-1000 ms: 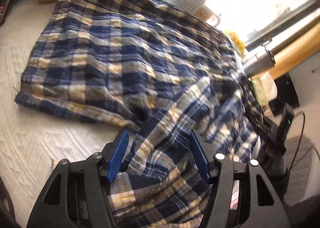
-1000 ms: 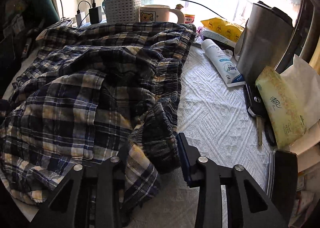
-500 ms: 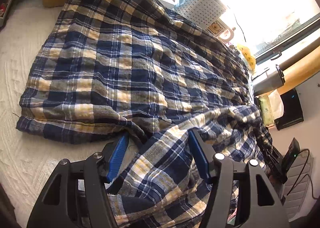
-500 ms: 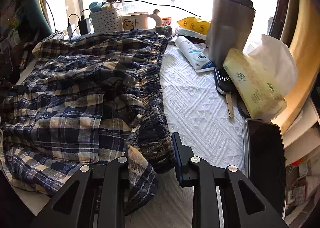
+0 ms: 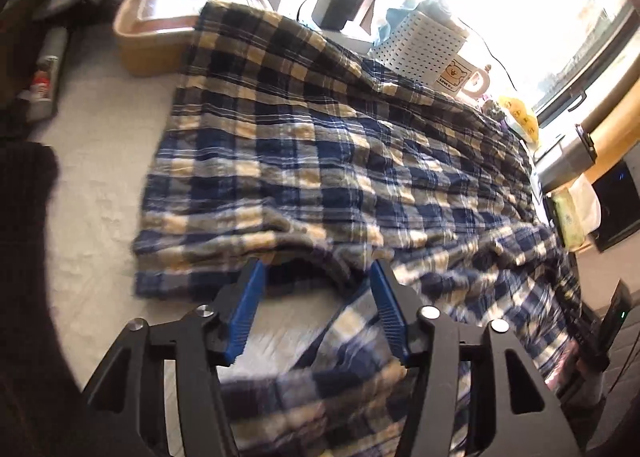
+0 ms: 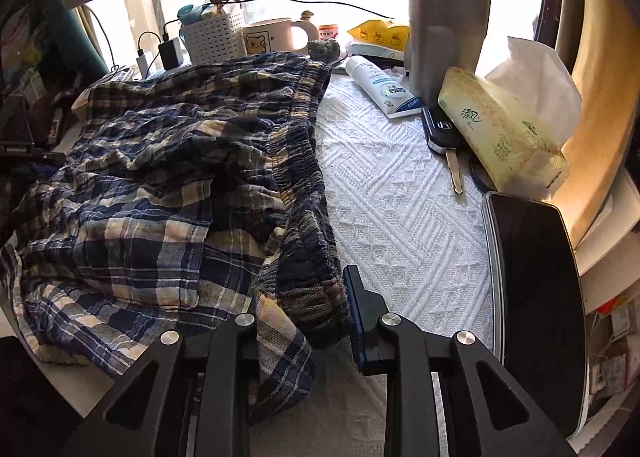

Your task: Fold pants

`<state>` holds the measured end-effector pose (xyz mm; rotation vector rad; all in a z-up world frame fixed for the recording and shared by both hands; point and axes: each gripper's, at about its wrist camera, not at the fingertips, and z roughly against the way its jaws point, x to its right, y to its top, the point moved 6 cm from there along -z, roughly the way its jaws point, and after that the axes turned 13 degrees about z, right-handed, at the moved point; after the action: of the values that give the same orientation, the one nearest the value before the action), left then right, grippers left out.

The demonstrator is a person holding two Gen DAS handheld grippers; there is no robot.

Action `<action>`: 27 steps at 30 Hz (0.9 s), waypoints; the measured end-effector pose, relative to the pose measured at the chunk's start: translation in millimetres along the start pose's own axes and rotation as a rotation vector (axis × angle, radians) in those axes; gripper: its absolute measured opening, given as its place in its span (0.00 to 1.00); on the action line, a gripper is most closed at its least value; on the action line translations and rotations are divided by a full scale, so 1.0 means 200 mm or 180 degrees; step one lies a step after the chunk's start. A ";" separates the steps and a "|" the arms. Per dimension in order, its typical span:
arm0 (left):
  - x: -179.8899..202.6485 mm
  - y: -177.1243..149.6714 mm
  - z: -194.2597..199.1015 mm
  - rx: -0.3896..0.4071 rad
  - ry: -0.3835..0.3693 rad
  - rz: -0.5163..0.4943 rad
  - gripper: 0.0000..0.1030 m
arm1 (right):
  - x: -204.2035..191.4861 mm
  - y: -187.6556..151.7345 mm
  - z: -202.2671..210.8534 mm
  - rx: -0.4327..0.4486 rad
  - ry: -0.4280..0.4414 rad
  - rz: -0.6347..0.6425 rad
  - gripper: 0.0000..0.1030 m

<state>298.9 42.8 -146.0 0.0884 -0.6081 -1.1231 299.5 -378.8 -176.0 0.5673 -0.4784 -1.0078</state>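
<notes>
Two grippers on one garment here: the blue, navy and cream plaid cotton pants point(image 5: 320, 161) lie spread over the white textured cloth on the bench point(image 6: 404, 217), with one leg flat across the middle and the near part bunched up toward the cameras. The right gripper point(image 6: 304, 297) is clamped on the gathered elastic waistband corner, cloth pinched between the jaws and hanging down in front, which looks like an anchor so that end doesn't slide while the other side gets worked. The left gripper point(image 5: 316, 297) has its blue pads point(image 5: 246, 313) apart; its jaws have just been closing a bit, with loose plaid cloth lying between them against the right-hand pad, but the pads don't look like they're pressing on it, so I'd call that not gripping. My guess is it's lining up on the leg hem just ahead to carry it over for a fold. Clutter is tight along the window side: a white perforated plastic basket point(image 6: 216, 37), a cream bear-print mug point(image 6: 272, 35), a tall steel tumbler point(image 6: 444, 29) and a green tissue pack point(image 6: 500, 137) all sit near the fabric's edge, so a wide sweep could knock something over. Folding seems barely started.
</notes>
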 end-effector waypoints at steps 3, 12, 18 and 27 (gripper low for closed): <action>-0.04 -0.12 0.10 0.0024 0.0002 -0.0036 0.54 | 0.01 -0.01 0.02 0.0053 -0.0021 -0.0087 0.26; 0.00 -0.52 0.16 -0.0309 -0.0300 -0.0327 0.54 | 0.01 0.00 0.08 0.0102 -0.0175 -0.0146 0.56; 0.00 -0.61 0.23 -0.0199 -0.0468 -0.0412 0.54 | 0.01 0.00 0.15 0.0241 -0.0182 -0.0222 0.77; 0.00 -0.80 0.16 -0.0139 -0.0464 -0.0970 0.28 | 0.00 -0.12 0.07 0.0347 0.0126 -0.0479 0.31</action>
<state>151.7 -22.1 -176.7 0.0631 -0.7155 -1.4464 275.4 -391.5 -179.4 0.7281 -0.4625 -1.1164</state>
